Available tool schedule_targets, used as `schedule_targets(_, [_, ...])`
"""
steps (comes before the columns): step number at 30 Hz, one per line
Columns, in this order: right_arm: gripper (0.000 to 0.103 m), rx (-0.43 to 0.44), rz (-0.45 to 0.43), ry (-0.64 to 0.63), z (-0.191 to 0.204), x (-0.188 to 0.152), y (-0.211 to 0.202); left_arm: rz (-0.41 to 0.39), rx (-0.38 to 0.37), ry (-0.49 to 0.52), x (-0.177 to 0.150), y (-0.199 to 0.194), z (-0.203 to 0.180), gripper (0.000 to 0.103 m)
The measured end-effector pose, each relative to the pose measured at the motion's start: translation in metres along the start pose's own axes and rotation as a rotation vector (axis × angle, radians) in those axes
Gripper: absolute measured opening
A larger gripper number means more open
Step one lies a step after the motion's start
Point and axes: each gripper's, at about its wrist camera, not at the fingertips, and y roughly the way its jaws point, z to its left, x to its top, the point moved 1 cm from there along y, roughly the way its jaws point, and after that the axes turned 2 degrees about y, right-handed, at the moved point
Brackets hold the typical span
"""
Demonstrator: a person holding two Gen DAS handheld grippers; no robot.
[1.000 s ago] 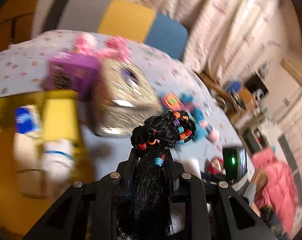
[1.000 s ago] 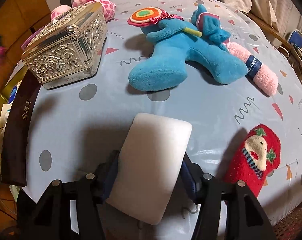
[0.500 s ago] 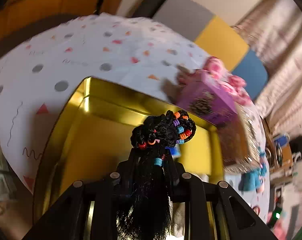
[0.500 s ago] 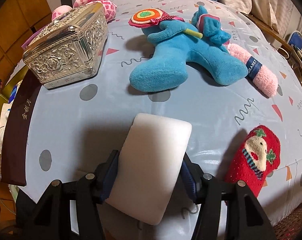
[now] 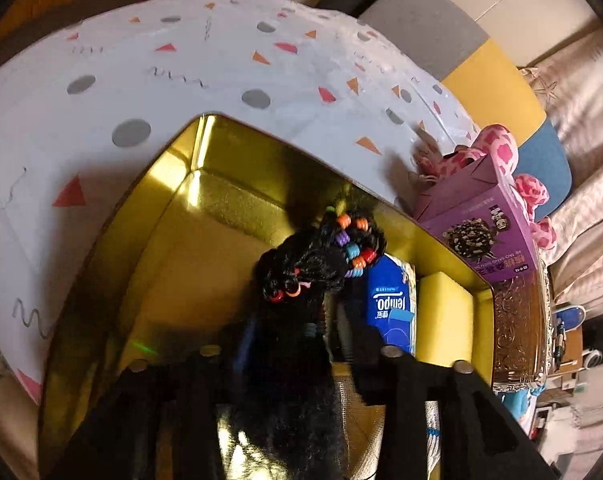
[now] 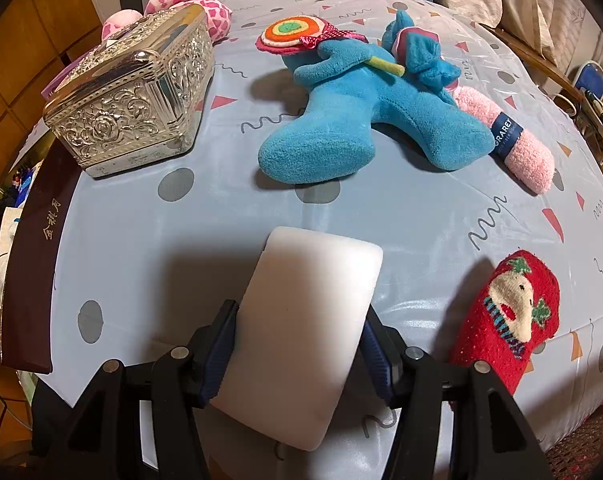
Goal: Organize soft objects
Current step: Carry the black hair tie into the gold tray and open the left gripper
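Observation:
In the left wrist view my left gripper [image 5: 293, 344] is spread wide over the gold tin [image 5: 189, 248]. The black hair bundle with coloured beads [image 5: 321, 256] lies between the open fingers, blurred, over the tin. A blue Tempo tissue pack [image 5: 391, 300] and a yellow sponge [image 5: 445, 316] lie in the tin. In the right wrist view my right gripper [image 6: 297, 340] is shut on a white foam block [image 6: 305, 332], held just above the tablecloth. A blue plush toy [image 6: 365, 120], a pink sock roll [image 6: 509, 140] and a red Christmas sock [image 6: 509, 316] lie ahead.
A silver ornate box [image 6: 133, 100] stands at the left, with a pink spotted plush [image 6: 185, 0] behind it. A purple carton [image 5: 481, 228] stands beside the tin. A felt lollipop [image 6: 293, 32] lies by the blue plush. The tin's dark lid [image 6: 37, 272] shows at the left table edge.
My left gripper swung from the table to over the gold tin, then its fingers spread apart around the hair bundle. The right gripper with the foam block has stayed still.

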Motion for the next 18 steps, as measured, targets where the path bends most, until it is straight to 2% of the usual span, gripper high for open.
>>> schedule_targets(2, [0.059, -0.002, 0.000, 0.001, 0.001, 0.001, 0.001, -0.017, 0.008, 0.013, 0.000, -0.005, -0.002, 0.050])
schedule_targets(8, [0.059, -0.007, -0.010, 0.003, 0.002, 0.001, 0.002, -0.135, 0.073, 0.120, -0.007, -0.042, -0.013, 0.055])
schedule_targets(13, [0.059, -0.010, -0.019, -0.001, 0.002, -0.001, 0.001, -0.240, 0.107, 0.259, -0.036, -0.078, -0.031, 0.059])
schedule_targets(15, [0.059, -0.010, -0.020, -0.002, 0.001, -0.001, 0.000, -0.271, 0.103, 0.301, -0.048, -0.088, -0.040, 0.068])
schedule_targets(18, [0.059, -0.009, -0.023, -0.003, 0.001, -0.002, -0.001, -0.312, 0.119, 0.345, -0.065, -0.099, -0.051, 0.071])
